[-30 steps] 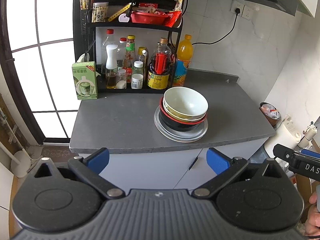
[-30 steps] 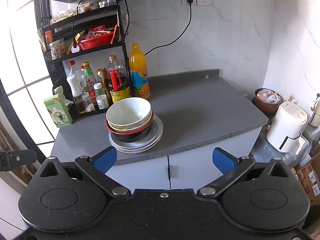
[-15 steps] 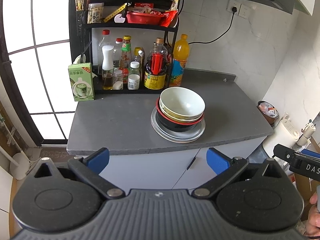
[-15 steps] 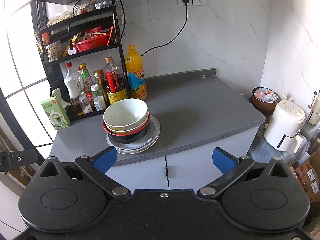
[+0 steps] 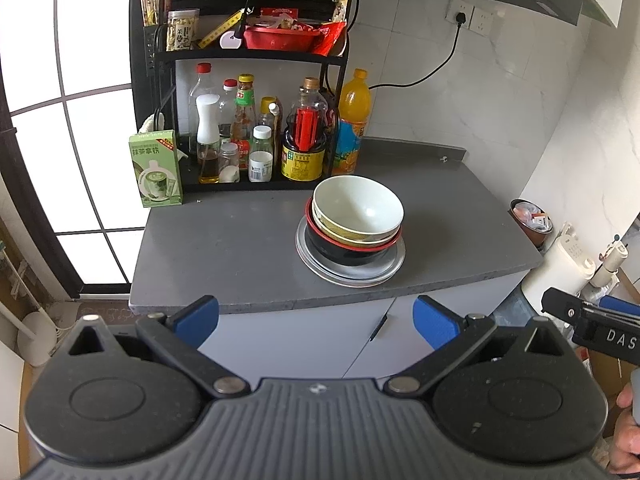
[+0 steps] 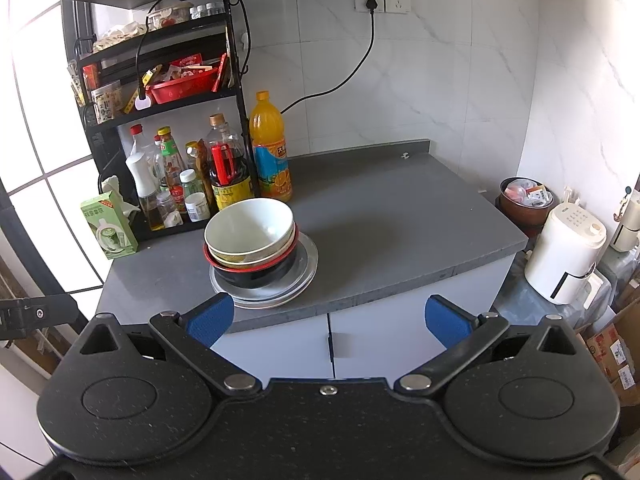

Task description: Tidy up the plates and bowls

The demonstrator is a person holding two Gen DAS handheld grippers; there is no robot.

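One stack stands on the grey counter (image 5: 224,248) (image 6: 400,224): a pale bowl (image 5: 356,204) (image 6: 250,226) on top, a yellowish bowl under it, then a black bowl with a red rim (image 5: 344,250) (image 6: 256,272), all on grey plates (image 5: 352,272) (image 6: 288,290). My left gripper (image 5: 316,322) is open with nothing in it, held off the counter's front edge, below the stack. My right gripper (image 6: 328,316) is also open with nothing in it, in front of the cabinet doors and a little right of the stack.
A black rack (image 5: 256,60) (image 6: 160,92) with several bottles, an orange drink bottle (image 5: 354,120) (image 6: 270,148) and a green carton (image 5: 156,168) (image 6: 110,226) crowd the counter's back left. A white appliance (image 6: 564,254) and a brown bin (image 6: 524,200) stand on the right. The other gripper shows at far right (image 5: 592,320).
Both grippers have pulled back a little from the counter and drifted; the stack sits slightly further left in the right wrist view. Bowls and plates have not moved.
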